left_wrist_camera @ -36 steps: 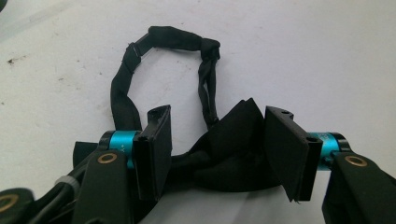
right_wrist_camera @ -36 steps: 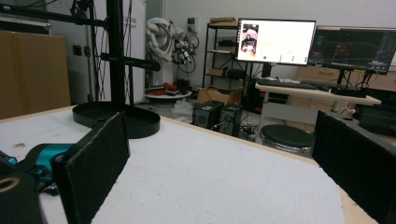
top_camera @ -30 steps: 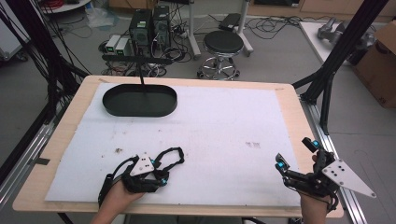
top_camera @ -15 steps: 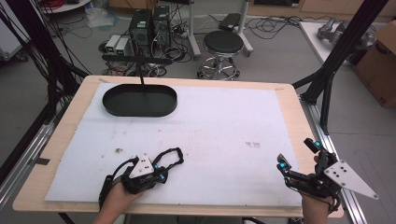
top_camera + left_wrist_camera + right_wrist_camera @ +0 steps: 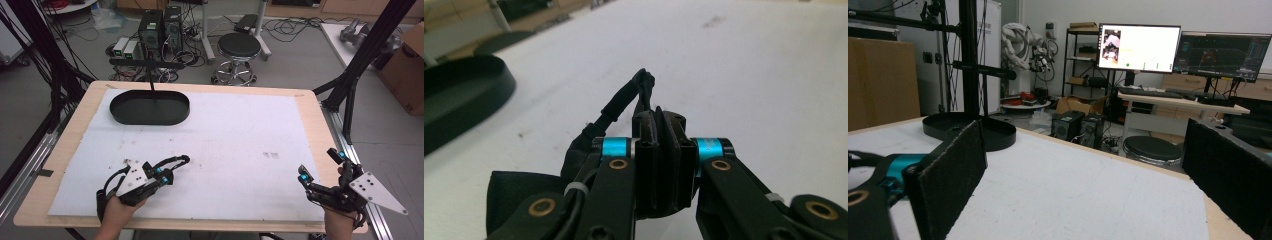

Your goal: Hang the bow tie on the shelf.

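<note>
My left gripper (image 5: 172, 167) sits near the table's front-left corner, over the white mat (image 5: 235, 135). Jaws have just been closing; in the left gripper view the pads (image 5: 659, 150) are now pressed flat together with nothing between them. A black cable (image 5: 624, 100) loops up just past the jaw tips, part of the gripper itself.

My right gripper (image 5: 320, 165) is at the front-right corner, by the mat's right edge. Jaws stand wide apart; in the right gripper view the two black pads (image 5: 950, 172) frame bare mat, nothing held.

Black oval tray (image 5: 150, 107) lies at the mat's back-left corner, well apart from both grippers. A thin black post (image 5: 151, 82) rises from it. In the left gripper view the tray's rim (image 5: 469, 95) shows at far left.

Wooden table (image 5: 310, 97) border shows around the mat.
</note>
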`<state>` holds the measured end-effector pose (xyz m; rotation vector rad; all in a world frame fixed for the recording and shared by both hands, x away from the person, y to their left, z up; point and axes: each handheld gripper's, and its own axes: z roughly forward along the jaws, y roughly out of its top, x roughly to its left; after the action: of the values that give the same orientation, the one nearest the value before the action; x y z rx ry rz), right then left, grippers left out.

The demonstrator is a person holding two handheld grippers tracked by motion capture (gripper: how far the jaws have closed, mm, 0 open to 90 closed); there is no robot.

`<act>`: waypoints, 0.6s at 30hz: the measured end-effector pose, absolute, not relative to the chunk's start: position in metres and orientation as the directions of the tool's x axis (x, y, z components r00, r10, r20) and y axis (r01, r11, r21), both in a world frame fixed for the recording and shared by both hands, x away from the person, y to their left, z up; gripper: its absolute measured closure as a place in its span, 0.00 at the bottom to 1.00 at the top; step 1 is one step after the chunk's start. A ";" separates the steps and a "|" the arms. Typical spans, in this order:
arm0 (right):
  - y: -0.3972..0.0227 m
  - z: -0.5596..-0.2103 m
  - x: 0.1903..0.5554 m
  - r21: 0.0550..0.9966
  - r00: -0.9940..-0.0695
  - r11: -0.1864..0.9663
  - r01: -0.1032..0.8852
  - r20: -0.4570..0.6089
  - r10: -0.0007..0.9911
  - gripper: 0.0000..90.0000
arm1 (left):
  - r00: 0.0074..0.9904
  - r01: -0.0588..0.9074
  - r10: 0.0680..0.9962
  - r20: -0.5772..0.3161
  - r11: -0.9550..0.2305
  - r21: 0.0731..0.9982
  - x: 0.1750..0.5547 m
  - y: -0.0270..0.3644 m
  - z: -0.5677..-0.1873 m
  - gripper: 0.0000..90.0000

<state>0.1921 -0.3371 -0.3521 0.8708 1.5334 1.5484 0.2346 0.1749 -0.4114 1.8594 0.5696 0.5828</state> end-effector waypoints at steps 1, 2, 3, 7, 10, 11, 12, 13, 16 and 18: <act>-0.338 -0.352 0.192 0.998 -0.464 0.030 -0.063 -0.056 0.884 0.04 | 0.762 0.104 0.635 0.129 -0.317 0.943 0.234 0.178 -0.407 0.94; -0.338 -0.352 0.191 0.998 -0.464 0.026 -0.060 -0.051 0.884 0.04 | 0.753 0.090 0.644 0.134 -0.303 0.949 0.234 0.181 -0.401 0.94; -0.339 -0.351 0.191 0.997 -0.464 0.028 -0.065 -0.055 0.884 0.04 | 0.748 0.078 0.650 0.134 -0.287 0.955 0.234 0.184 -0.396 0.94; -0.341 -0.350 0.189 0.997 -0.459 0.019 -0.071 -0.049 0.887 0.04 | 0.727 0.036 0.677 0.117 -0.209 0.977 0.236 0.198 -0.377 0.94; -0.342 -0.349 0.187 0.997 -0.457 0.013 -0.078 -0.048 0.888 0.04 | 0.715 0.005 0.689 0.115 -0.169 0.986 0.239 0.206 -0.364 0.94; -0.342 -0.349 0.187 0.997 -0.457 0.013 -0.078 -0.048 0.888 0.04 | 0.708 -0.009 0.696 0.121 -0.162 0.987 0.240 0.209 -0.359 0.94; -0.343 -0.348 0.187 0.997 -0.458 0.014 -0.080 -0.049 0.888 0.04 | 0.705 -0.021 0.698 0.122 -0.151 0.988 0.242 0.212 -0.353 0.94; -0.343 -0.348 0.187 0.997 -0.456 0.011 -0.083 -0.047 0.889 0.04 | 0.702 -0.032 0.701 0.125 -0.144 0.989 0.243 0.214 -0.349 0.94; -0.343 -0.348 0.187 0.997 -0.457 0.006 -0.083 -0.044 0.888 0.04 | 0.692 -0.050 0.712 0.123 -0.122 0.991 0.249 0.219 -0.336 0.94; -0.342 -0.348 0.188 0.996 -0.459 0.013 -0.090 -0.053 0.887 0.04 | 0.688 -0.058 0.716 0.118 -0.108 0.992 0.254 0.222 -0.329 0.94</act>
<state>0.1876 -0.3423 -0.3475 0.8544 1.4986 1.5621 0.2535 0.2225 -0.3291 1.5538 0.5591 0.7152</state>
